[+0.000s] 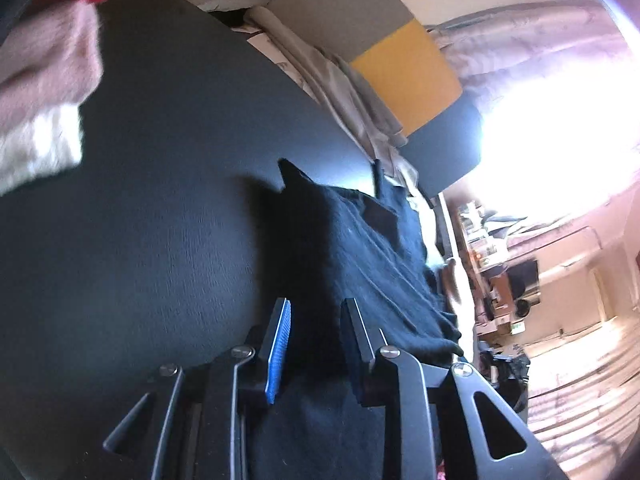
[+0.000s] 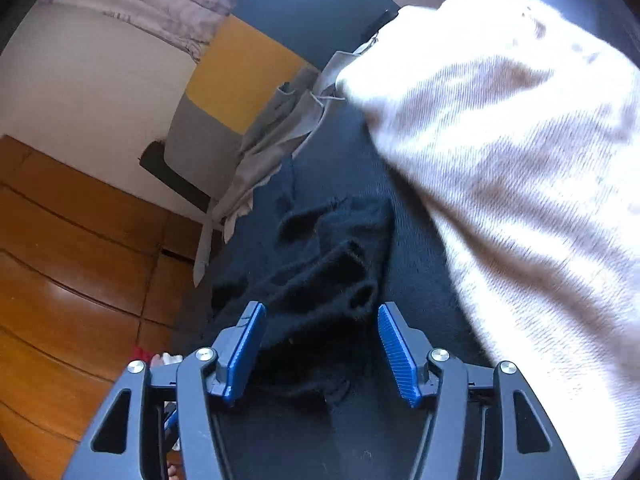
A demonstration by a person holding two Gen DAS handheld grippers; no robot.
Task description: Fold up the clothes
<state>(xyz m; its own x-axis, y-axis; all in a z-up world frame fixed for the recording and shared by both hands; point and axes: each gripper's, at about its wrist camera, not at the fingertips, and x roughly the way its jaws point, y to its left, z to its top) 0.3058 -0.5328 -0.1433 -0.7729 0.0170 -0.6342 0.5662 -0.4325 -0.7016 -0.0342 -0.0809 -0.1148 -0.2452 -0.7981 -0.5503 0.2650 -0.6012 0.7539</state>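
Black garment (image 2: 320,264) lies between right claw (image 2: 320,354) fingers (spread apart).

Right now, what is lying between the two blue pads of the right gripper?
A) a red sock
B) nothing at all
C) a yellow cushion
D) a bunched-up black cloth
D: in the right wrist view a crumpled black cloth lies between the open fingers of the right gripper.

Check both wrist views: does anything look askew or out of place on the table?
Yes. The black knit garment lies bunched in ridges between the open right tongs, not flat. In the left view it drapes past the dark table edge. The white knit garment is blurred.
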